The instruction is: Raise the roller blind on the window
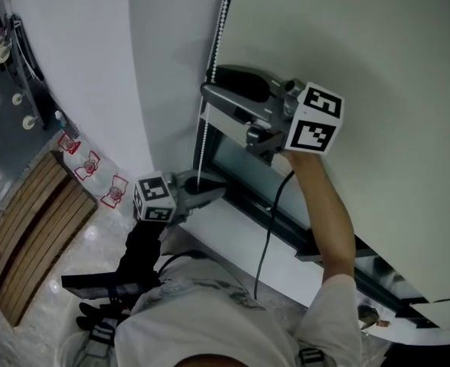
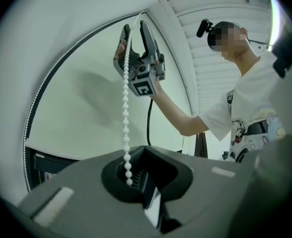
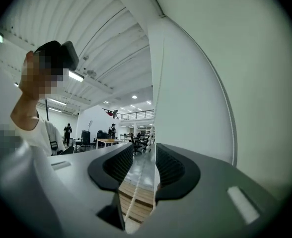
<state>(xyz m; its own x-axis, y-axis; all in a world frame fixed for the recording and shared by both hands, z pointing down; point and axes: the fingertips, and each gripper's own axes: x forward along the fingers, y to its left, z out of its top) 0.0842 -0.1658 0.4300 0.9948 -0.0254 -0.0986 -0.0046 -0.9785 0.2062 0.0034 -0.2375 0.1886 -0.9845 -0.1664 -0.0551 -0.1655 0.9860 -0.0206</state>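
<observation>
The left claw (image 2: pixel 136 180), low in the centre of the head view, is clenched on the white plastic bead chain (image 2: pixel 125 118). The right arm stretches up. The right claw (image 1: pixel 212 81) is released, its jaws apart around the chain, beside the pale fabric roller blind (image 1: pixel 378 67) filling the upper right.

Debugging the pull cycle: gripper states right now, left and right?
Left gripper: closed on the bead chain.
Right gripper: open, with the chain passing ungripped between its jaws.
</observation>
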